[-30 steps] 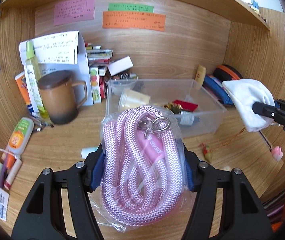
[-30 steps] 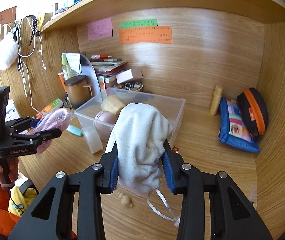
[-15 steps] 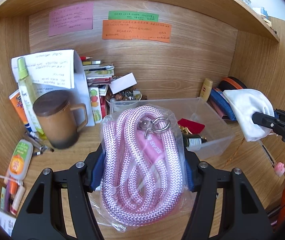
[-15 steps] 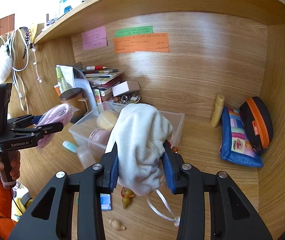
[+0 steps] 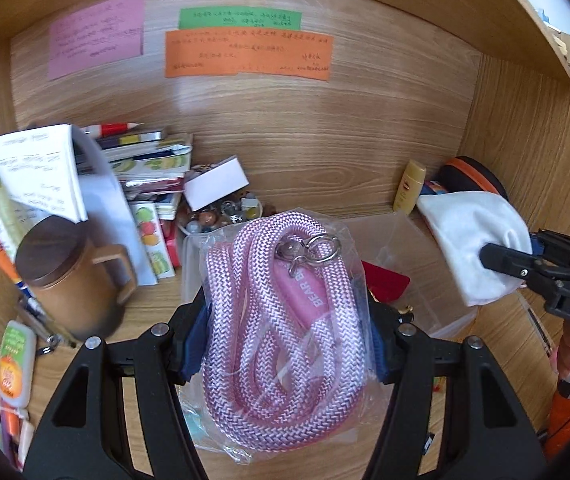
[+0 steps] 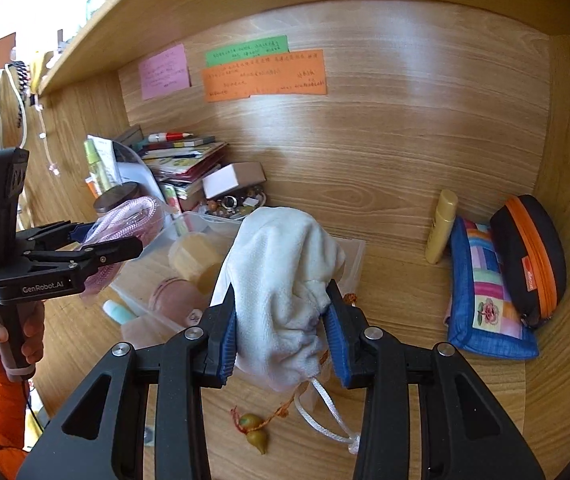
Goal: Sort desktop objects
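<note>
My left gripper (image 5: 285,336) is shut on a clear bag holding a coiled pink rope (image 5: 285,320) and holds it in the air in front of the clear plastic bin (image 5: 425,280). It also shows in the right wrist view (image 6: 97,240) with the pink rope (image 6: 129,220), at the bin's left side. My right gripper (image 6: 283,328) is shut on a white cloth pouch (image 6: 285,280) with a white drawstring, held just before the bin (image 6: 355,256). In the left wrist view the pouch (image 5: 473,240) hangs right of the bin.
A brown lidded mug (image 5: 65,280), papers and a stack of books (image 5: 145,160) stand at the back left. A yellow tube (image 6: 439,226), a blue patchwork pouch (image 6: 485,296) and a black-orange case (image 6: 533,252) lie at the right. A small gourd charm (image 6: 255,428) lies on the desk.
Both grippers have risen and moved toward the back wall, still gripping the rope bag and the pouch. The bin now sits lower and closer in both views.
</note>
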Demonstrator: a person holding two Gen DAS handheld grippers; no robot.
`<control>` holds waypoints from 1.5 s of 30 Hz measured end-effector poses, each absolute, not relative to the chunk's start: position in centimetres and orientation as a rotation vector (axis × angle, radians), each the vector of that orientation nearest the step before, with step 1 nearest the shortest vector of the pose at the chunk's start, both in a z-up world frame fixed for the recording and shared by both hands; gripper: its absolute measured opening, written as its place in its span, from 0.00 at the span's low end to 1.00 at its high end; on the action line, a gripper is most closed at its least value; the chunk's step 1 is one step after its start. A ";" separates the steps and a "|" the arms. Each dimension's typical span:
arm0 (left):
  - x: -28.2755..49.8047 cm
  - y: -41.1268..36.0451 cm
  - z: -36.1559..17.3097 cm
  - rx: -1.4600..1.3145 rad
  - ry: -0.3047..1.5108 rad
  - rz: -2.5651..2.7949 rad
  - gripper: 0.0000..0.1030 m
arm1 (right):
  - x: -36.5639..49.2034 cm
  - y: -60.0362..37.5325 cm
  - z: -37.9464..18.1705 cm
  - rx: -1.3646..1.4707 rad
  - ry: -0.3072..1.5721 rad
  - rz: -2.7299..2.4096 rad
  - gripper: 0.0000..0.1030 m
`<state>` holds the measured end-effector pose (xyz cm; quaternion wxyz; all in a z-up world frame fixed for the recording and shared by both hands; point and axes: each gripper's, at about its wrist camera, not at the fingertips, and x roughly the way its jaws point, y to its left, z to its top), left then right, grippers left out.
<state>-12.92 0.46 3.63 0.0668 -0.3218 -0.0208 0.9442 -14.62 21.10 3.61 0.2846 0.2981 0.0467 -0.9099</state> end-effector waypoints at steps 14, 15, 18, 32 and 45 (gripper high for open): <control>-17.3 2.5 2.5 -1.035 -0.041 2.764 0.61 | -18.5 19.6 2.3 0.888 0.149 -2.428 0.34; -17.6 2.7 2.3 -1.045 -0.035 2.758 0.61 | -18.7 19.5 2.1 0.894 0.151 -2.428 0.34; -18.5 3.0 1.7 -1.075 -0.025 2.737 0.61 | -19.3 19.3 1.8 0.911 0.156 -2.427 0.34; -21.0 4.9 -1.0 -1.182 -0.011 2.667 0.61 | -20.7 17.4 -0.8 0.969 0.249 -2.423 0.34; -21.5 5.7 -1.5 -1.215 0.070 2.700 0.61 | -20.9 15.7 -2.4 0.992 0.382 -2.451 0.36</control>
